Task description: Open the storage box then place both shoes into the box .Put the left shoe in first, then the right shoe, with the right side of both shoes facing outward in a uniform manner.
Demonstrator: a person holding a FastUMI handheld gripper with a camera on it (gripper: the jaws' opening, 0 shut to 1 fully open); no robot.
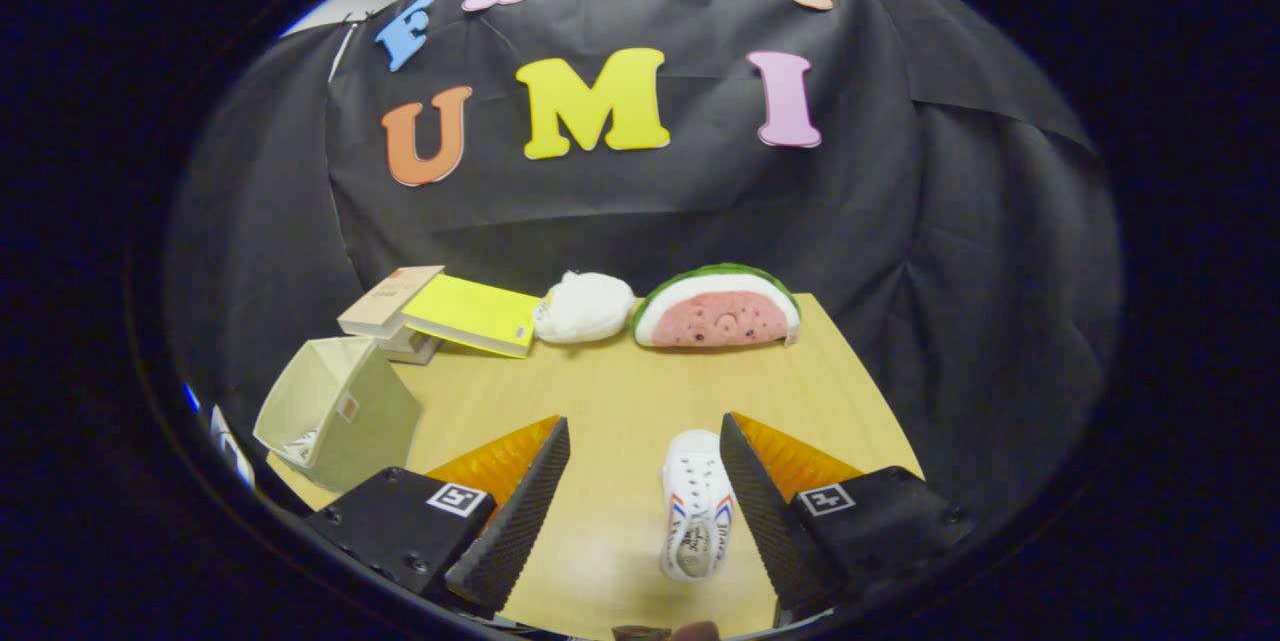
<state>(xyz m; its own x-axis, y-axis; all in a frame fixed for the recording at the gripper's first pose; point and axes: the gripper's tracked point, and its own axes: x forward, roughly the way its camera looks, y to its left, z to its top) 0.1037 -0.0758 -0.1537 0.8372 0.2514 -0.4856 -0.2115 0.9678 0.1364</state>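
While the gripper (645, 441) is held wide apart above the bench (610, 391), nothing is clasped by its fingers. One white shoe (695, 506) is seen lying on the bench between them, close beside the right finger, though whether it is touched cannot be told. An open storage box (335, 411), tipped on its side, is set at the bench's left edge, with something white partly seen inside. Along the far edge are ranged books (450, 316), a white plush (585, 306) and a watermelon plush (718, 309).
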